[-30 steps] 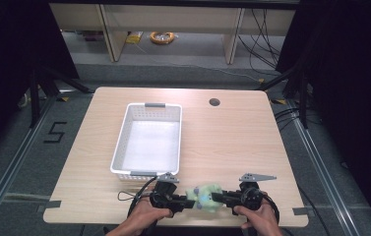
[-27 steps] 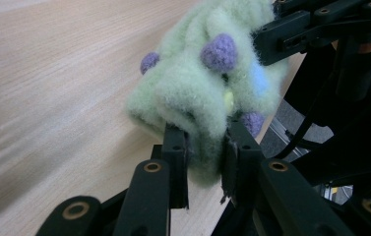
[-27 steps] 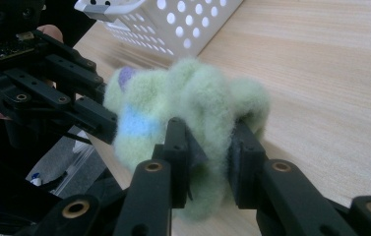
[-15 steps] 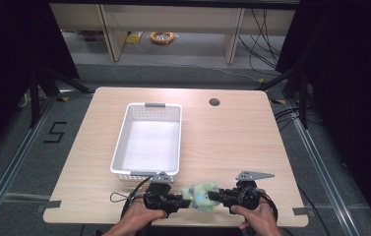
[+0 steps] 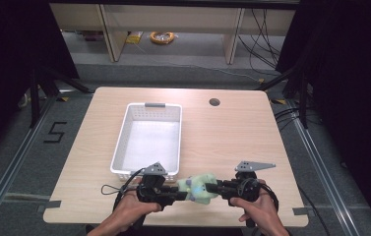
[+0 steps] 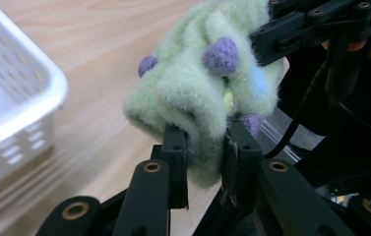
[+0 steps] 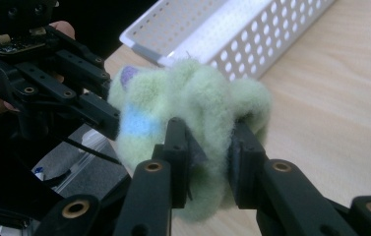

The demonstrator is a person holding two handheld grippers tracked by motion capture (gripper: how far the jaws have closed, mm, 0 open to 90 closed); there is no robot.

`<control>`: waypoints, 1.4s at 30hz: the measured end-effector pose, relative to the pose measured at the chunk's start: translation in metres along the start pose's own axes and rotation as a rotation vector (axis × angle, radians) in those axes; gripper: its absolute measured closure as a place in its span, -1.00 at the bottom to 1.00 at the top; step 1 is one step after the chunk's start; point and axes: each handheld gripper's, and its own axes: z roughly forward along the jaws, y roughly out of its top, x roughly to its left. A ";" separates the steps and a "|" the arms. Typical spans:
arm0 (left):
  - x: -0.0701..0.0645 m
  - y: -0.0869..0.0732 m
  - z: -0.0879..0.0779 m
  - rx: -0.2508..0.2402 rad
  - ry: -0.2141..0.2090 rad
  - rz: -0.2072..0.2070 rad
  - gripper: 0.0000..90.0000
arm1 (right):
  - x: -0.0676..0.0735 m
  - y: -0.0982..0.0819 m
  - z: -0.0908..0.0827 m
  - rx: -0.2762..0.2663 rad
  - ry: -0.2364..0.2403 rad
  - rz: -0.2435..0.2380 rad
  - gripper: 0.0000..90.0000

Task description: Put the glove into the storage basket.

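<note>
A fuzzy pale-green cloth (image 5: pixel 199 186) with purple bobbles and a blue patch hangs bunched between both grippers, above the table's front edge. My left gripper (image 5: pixel 177 191) comes in from the left and is shut on a fold of the green cloth (image 6: pixel 207 93); its jaws pinch the fleece at the cloth's lower edge. From the right, my right gripper (image 5: pixel 213 187) is shut on the other side of the green cloth (image 7: pixel 198 105). The two grippers face each other, with the cloth lifted off the wood.
A white perforated basket (image 5: pixel 121 142) stands empty just behind the left gripper, its front rim close to the cloth. The wooden table (image 5: pixel 232 137) has a round cable hole (image 5: pixel 214 102) at the back right. Cables trail from both grippers by the front edge.
Both grippers have risen with the green cloth held between them, lifting it off the table. The basket has not moved.
</note>
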 end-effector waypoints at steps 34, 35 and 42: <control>0.068 0.046 -0.078 -0.079 0.107 -0.123 0.69 | 0.022 0.128 0.068 0.050 0.049 -0.078 0.69; 0.068 0.046 -0.078 -0.079 0.107 -0.123 0.69 | 0.022 0.128 0.068 0.050 0.049 -0.078 0.69; 0.082 0.044 -0.090 -0.080 0.150 -0.153 0.69 | 0.027 0.142 0.090 0.068 0.046 -0.082 0.69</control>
